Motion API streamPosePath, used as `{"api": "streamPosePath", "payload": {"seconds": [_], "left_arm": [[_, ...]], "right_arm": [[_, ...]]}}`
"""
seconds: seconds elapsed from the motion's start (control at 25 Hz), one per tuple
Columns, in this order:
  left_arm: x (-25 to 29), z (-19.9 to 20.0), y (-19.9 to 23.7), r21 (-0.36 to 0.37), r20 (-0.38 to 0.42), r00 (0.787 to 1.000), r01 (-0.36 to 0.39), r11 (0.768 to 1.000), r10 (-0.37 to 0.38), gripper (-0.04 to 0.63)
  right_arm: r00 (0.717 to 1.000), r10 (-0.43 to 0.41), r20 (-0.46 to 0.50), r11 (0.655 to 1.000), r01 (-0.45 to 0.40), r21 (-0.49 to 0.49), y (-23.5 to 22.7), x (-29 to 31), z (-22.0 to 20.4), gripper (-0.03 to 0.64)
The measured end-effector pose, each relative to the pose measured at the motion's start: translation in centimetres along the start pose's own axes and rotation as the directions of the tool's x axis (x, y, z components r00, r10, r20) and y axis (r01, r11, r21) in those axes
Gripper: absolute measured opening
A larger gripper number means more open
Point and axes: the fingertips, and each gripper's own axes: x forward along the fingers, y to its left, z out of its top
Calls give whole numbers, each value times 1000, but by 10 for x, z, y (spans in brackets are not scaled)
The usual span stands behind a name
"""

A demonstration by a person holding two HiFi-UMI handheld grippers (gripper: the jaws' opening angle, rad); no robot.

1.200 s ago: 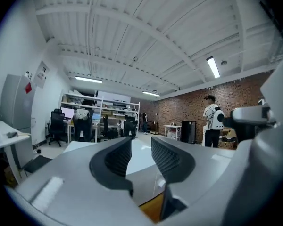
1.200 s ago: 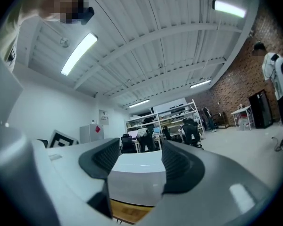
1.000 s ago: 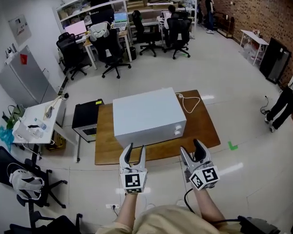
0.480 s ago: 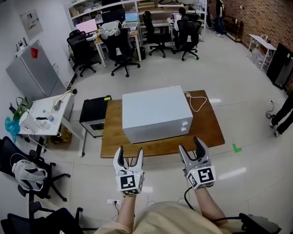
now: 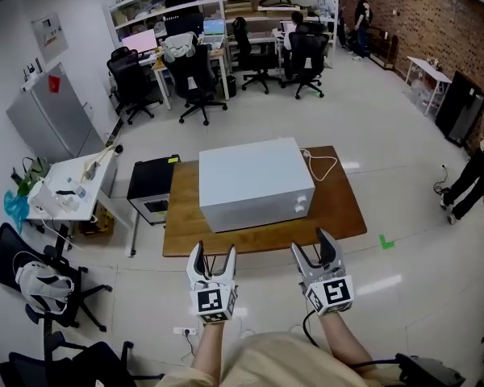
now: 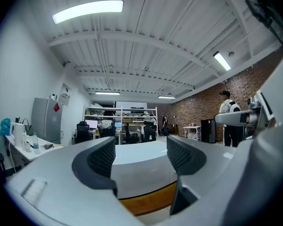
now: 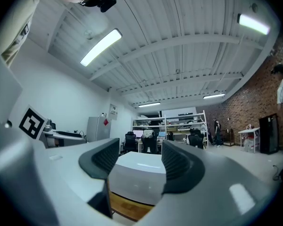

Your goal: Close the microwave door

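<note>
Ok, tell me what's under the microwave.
The microwave stands on a wooden table, near its back edge. The microwave covers the wood directly beneath it, and what lies below the wooden table cannot be seen.

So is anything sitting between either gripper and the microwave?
Nothing visible does. The left gripper and right gripper are open and empty, short of the table, with only a strip of tabletop between them and the microwave.

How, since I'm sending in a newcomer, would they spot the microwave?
Find the brown wooden table in mid-floor. The microwave is the only box on it: pale grey, two knobs on its near face, unlike the low black cabinet beside the table.
</note>
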Motion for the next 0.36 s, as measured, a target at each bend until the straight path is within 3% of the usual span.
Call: {"api": "streamPosePath", "payload": {"seconds": [0.16,0.36], "left_arm": [[-12,-18,5,-11,-32,999,27,1000,-27,321],[4,-12,0,-20,-42,998,43,999,-44,321]], "right_arm": [[1000,-7,4,1000,7,-3,18,-8,-3,272],[1000,-6,-3,1000,6,-2,11,5,3,272]]}}
